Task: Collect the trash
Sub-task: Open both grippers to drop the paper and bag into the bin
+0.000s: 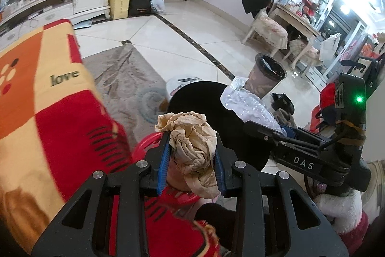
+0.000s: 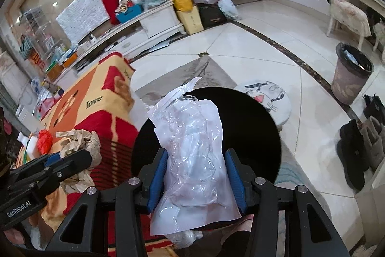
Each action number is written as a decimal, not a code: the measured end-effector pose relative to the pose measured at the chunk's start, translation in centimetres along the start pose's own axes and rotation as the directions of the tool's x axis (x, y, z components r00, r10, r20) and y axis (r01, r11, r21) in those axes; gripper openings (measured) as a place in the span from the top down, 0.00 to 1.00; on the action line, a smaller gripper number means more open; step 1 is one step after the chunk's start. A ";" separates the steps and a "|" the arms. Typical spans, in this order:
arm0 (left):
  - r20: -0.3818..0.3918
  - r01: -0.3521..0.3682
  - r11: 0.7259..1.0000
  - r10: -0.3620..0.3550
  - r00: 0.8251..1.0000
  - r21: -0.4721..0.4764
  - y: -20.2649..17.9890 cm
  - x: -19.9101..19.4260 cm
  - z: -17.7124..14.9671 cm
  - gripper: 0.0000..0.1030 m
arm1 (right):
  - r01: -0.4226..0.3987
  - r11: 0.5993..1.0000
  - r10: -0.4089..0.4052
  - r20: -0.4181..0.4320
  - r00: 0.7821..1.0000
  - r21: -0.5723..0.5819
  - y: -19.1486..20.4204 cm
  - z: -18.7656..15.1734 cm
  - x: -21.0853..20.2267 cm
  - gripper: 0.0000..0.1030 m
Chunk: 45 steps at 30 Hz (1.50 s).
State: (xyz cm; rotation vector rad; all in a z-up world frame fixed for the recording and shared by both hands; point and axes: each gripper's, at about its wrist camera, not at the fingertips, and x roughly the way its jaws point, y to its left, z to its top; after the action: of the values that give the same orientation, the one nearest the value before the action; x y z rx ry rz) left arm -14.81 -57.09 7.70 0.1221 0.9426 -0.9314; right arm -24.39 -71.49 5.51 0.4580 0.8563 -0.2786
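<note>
Over the red and orange blanket [image 1: 48, 112], the left gripper [image 1: 192, 155] clenches a crumpled brown paper wad [image 1: 192, 136]. Just beside it, above a round black stool [image 2: 252, 131], the right gripper [image 2: 196, 175] grasps a clear plastic package [image 2: 192, 148]. Farther right stands the lined trash bin [image 2: 349, 74].

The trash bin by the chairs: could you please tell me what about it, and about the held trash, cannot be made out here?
- Trash bin: contents too small to tell in both views; the clear plastic packaging covers its base in the left wrist view.
- Crumpled brown paper: underside hidden by the left gripper.
- Packaging's lower edge: hidden behind the right gripper.
</note>
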 end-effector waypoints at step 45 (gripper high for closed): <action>0.036 -0.167 0.979 0.173 0.984 -0.119 6.4 -5.9 -4.5 0.42 | -0.036 0.996 0.037 0.010 0.999 -0.084 7.1 -0.4 0.6 0.33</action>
State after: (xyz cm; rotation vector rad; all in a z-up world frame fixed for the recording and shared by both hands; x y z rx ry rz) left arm -14.43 -47.34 7.47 0.0812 0.9255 -0.7174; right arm -21.34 -65.17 6.72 0.3931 0.8442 -0.2101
